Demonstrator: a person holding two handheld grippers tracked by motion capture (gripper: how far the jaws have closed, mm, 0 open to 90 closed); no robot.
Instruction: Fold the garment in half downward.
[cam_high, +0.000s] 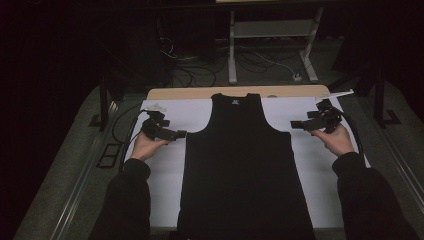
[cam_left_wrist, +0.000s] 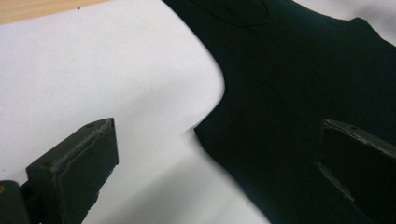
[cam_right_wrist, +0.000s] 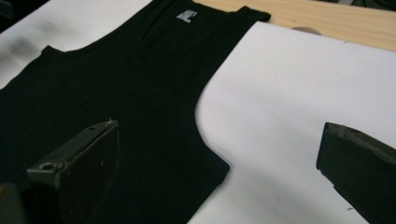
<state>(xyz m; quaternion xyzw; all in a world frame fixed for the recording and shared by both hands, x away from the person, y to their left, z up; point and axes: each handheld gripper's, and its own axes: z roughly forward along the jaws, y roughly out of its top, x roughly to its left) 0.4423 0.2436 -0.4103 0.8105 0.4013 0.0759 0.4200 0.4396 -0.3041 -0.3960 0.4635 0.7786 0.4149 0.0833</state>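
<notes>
1. Hidden or cut off: the hem of the black tank top (cam_high: 245, 170) runs off the near edge of the high view. Room beyond the table is dark; cables and a pale frame on the floor are only just legible. The small label inside the neckline (cam_right_wrist: 186, 15) is too small to read.
2. Position: tank top lies flat, front up, on the white sheet (cam_high: 320, 170) that covers the wooden table (cam_high: 200, 93), roughly centred between the two hands.
3. Direction: long axis runs from the near edge to the far edge. Neck and shoulder straps point away from the person, hem toward the person.
4. Left gripper (cam_high: 181, 133): jaws spread wide, nothing between them. Tips sit at the garment's left armpit corner; whether they touch cloth I cannot tell. In the left gripper view, one jaw is over the white sheet, the other over black fabric (cam_left_wrist: 299, 93), the armhole curve between them.
5. Right gripper (cam_high: 295, 124): jaws likewise wide apart and empty, beside the right armhole, a little apart from the edge. In the right gripper view, one jaw is over fabric, the other over the sheet.
</notes>
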